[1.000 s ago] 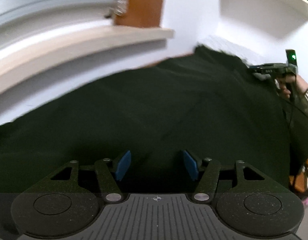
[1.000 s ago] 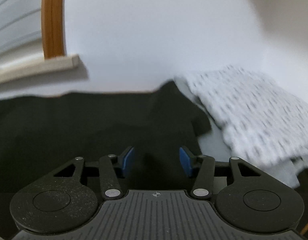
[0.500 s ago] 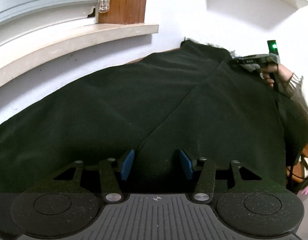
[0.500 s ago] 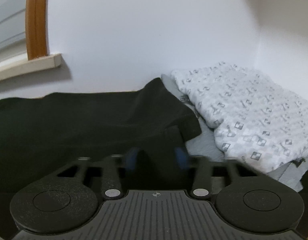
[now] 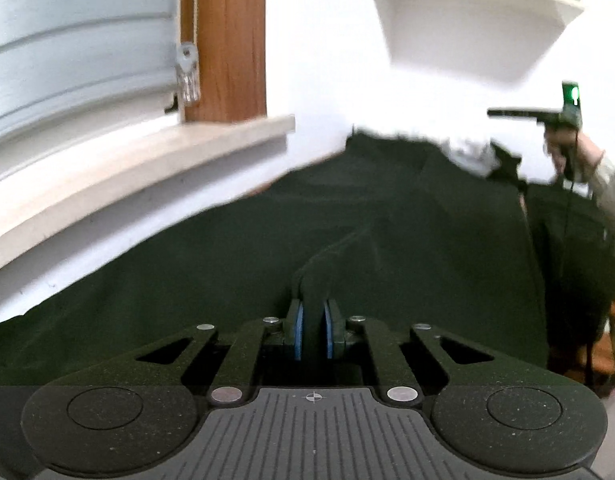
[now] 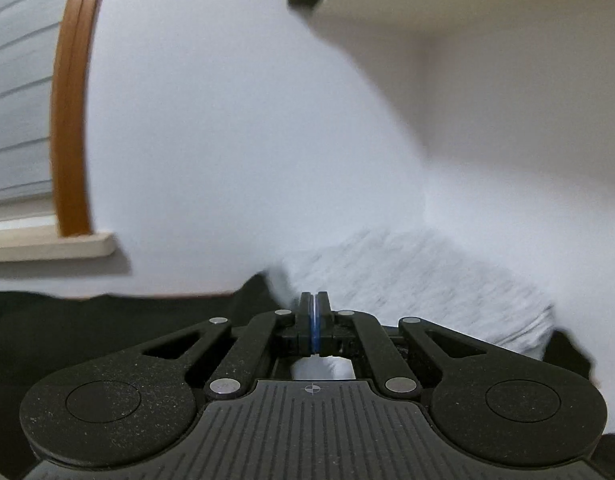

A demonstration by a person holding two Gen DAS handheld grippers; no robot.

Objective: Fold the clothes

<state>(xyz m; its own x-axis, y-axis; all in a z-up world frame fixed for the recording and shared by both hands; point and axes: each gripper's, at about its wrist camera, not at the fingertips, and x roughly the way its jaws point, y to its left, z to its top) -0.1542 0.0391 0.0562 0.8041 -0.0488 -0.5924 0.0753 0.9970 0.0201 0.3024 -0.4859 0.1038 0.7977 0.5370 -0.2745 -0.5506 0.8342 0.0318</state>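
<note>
A fold of the dark garment is pinched by the left gripper, just closed on it; the rest is spread ahead toward the right gripper, fully closed with nothing visible between its pads.

left tongs: closed onto dark garment fold | right tongs: jaws together, lifted toward wall

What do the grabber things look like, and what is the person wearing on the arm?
Each gripper, left and right, is matte black with blue pads inside its fingers, silver rivets and a ribbed grey plate. The right one also shows a green light and a thin black cable. The sleeve is light.
</note>
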